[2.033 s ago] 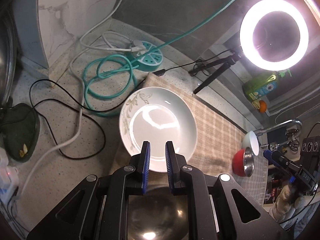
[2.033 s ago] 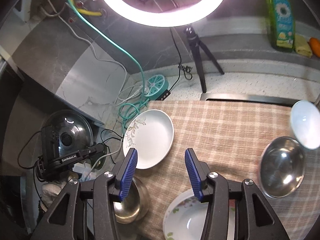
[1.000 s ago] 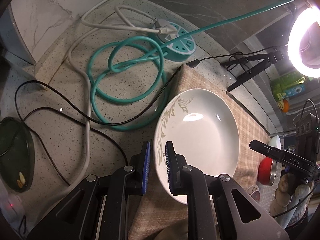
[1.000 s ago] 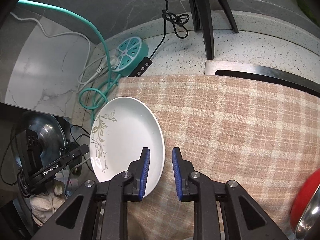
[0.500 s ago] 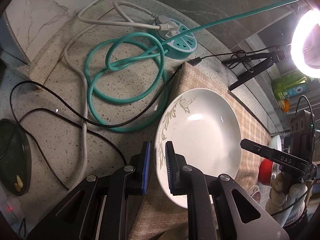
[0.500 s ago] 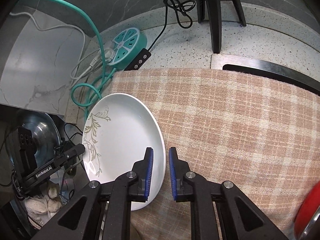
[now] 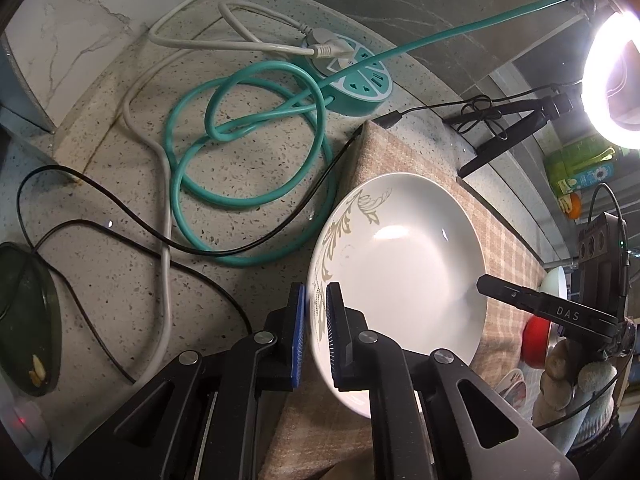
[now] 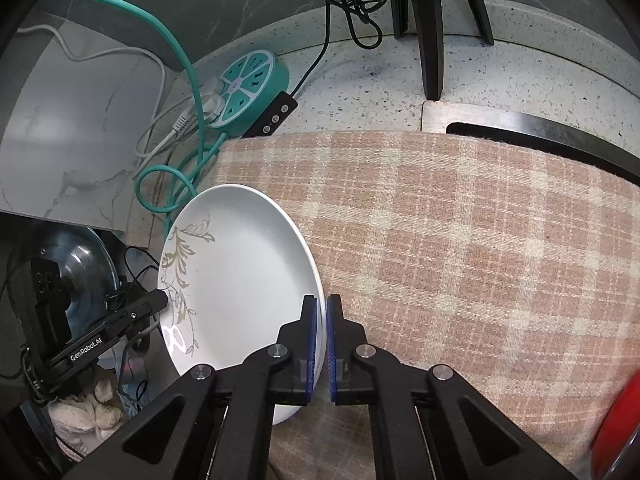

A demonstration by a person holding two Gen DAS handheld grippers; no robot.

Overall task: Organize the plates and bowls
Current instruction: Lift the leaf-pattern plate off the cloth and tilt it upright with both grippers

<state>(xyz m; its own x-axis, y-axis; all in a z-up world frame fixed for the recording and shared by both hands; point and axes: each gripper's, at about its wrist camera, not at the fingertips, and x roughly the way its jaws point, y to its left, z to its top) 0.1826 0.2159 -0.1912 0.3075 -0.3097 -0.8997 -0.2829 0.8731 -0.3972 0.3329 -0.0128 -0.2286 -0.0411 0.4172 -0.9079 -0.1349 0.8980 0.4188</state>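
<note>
Pinching the same white plate [image 7: 404, 256] from opposite sides: left gripper [image 7: 316, 308] drawn narrow over the rim on the plate's leaf-patterned edge, one blue pad under the lip and one on the inner face; right gripper [image 8: 322, 320] likewise narrow, its pads clamped on the plain rim across from it. Judged as a two-handed lift in hand, since the plate's far edge looks raised off the checked cloth [image 8: 460, 248] in the right wrist view, though whether any part touches the cloth cannot be told. Turns on one relation: plate lying straight ahead of both claws and spanning the gap between them, each rim grip near the fingertips, neither hand clearly nearer, so any carry calls for both to travel together and level or the plate slides out of one pinch. Beyond the plate, at the cloth's left border, a black cable [image 7: 240, 248] and coiled teal cord [image 7: 248, 152] run on the speckled counter to a round teal power strip [image 7: 356, 84]. Off to the right, a red bowl [image 7: 536, 340] with a white bowl [image 7: 554, 286] behind it, both partly hidden. Farther back, a tripod leg [image 8: 430, 28] and a glowing ring light [image 7: 612, 84]. Legible writing: "GenRobot.AI" on the left gripper's side seen from the right wrist, "DAS" on the right gripper's side seen from the left; label on the green bottle [image 7: 580, 170] too small to read.
</note>
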